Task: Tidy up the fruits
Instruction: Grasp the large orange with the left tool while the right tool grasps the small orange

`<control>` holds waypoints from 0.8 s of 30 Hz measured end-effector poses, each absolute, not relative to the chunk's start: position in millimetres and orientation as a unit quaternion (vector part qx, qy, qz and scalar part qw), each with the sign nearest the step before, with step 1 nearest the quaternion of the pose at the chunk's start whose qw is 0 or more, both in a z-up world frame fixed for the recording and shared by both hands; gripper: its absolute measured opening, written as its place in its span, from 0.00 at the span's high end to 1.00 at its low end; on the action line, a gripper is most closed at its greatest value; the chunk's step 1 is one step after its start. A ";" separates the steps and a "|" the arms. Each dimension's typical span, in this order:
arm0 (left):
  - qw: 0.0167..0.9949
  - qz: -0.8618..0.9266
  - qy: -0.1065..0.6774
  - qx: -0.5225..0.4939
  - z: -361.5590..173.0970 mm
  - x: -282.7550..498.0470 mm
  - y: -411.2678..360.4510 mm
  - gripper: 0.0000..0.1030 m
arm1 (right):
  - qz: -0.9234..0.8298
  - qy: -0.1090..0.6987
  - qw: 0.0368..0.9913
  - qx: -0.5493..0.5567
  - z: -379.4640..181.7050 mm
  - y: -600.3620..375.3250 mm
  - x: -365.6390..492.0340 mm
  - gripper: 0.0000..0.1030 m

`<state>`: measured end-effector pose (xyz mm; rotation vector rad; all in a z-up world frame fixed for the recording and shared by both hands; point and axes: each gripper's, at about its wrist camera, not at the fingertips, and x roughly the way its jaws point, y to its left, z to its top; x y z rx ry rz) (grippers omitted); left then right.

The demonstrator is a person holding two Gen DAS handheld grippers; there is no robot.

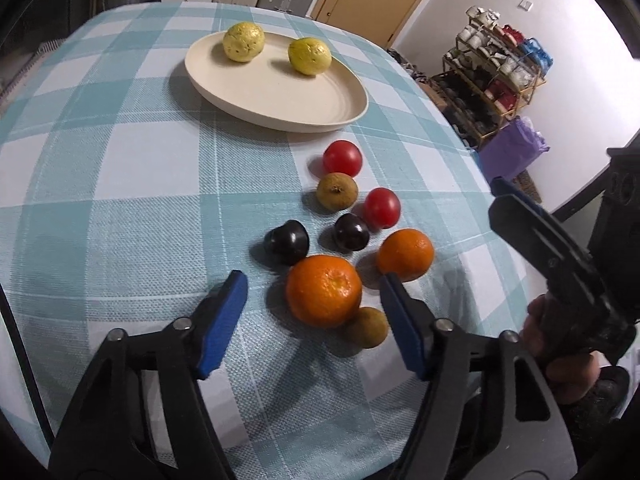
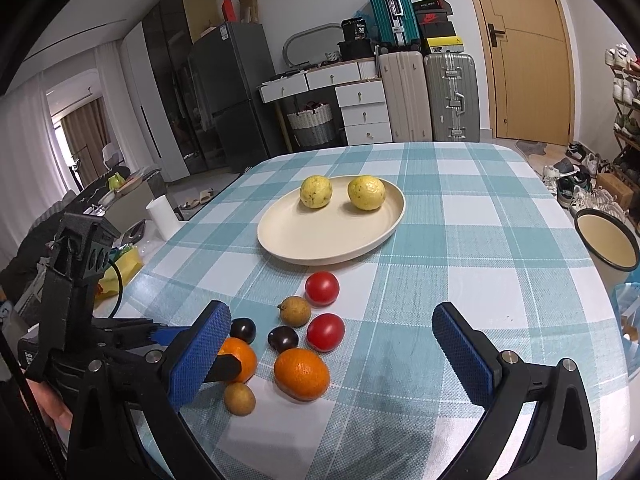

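Observation:
A cream plate (image 1: 280, 92) (image 2: 320, 240) holds two yellow fruits (image 1: 243, 42) (image 1: 309, 56). On the checked cloth lie two oranges (image 1: 324, 290) (image 1: 405, 254), two red tomatoes (image 1: 342, 158) (image 1: 381, 207), two dark plums (image 1: 287, 242) (image 1: 351, 232) and two small brown fruits (image 1: 336, 191) (image 1: 368, 327). My left gripper (image 1: 314, 320) is open, its jaws either side of the nearer orange, not touching it. My right gripper (image 2: 332, 352) is open and empty above the cloth, just right of the fruit group (image 2: 302, 374). It also shows at the right of the left wrist view (image 1: 520, 216).
A cream pot (image 2: 608, 244) stands off the table's right edge. Suitcases (image 2: 450, 96), drawers and a fridge stand beyond the far edge. A shoe rack (image 1: 496, 80) is to the right. A white roll (image 2: 162, 216) stands on a low table at left.

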<state>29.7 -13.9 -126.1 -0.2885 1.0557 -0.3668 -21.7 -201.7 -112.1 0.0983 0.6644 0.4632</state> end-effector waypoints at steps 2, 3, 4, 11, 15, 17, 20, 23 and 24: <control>0.833 -0.183 0.502 -0.144 -128.4 30.7 -12.9 0.54 | 0.226 0.324 0.917 0.049 -113.3 -201.7 -21.9 0.00; 0.830 -0.188 0.504 -0.146 -129.9 30.9 -12.7 0.58 | 0.226 0.324 0.917 0.050 -113.6 -201.9 -21.9 0.00; 0.828 -0.192 0.506 -0.150 -131.1 31.3 -12.2 0.63 | 0.226 0.325 0.917 0.050 -114.2 -202.1 -22.0 0.00; 0.827 -0.191 0.498 -0.177 -129.4 29.5 -3.6 0.65 | 0.229 0.329 0.915 0.053 -117.0 -202.7 -23.4 0.00; 0.825 -0.196 0.496 -0.184 -126.7 27.2 -0.7 0.65 | 0.236 0.331 0.912 0.055 -118.8 -201.8 -24.2 0.00; 0.825 -0.200 0.495 -0.188 -125.2 26.1 0.7 0.65 | 0.234 0.329 0.913 0.055 -119.4 -201.0 -25.2 0.00; 0.822 -0.207 0.494 -0.195 -122.7 25.9 3.1 0.65 | 0.237 0.337 0.910 0.058 -122.5 -199.6 -24.2 0.00; 0.822 -0.210 0.490 -0.201 -118.8 24.3 6.2 0.65 | 0.240 0.343 0.906 0.059 -125.3 -197.7 -24.6 0.00; 0.823 -0.210 0.487 -0.202 -117.0 23.8 7.3 0.65 | 0.242 0.345 0.905 0.058 -126.8 -196.7 -24.7 0.00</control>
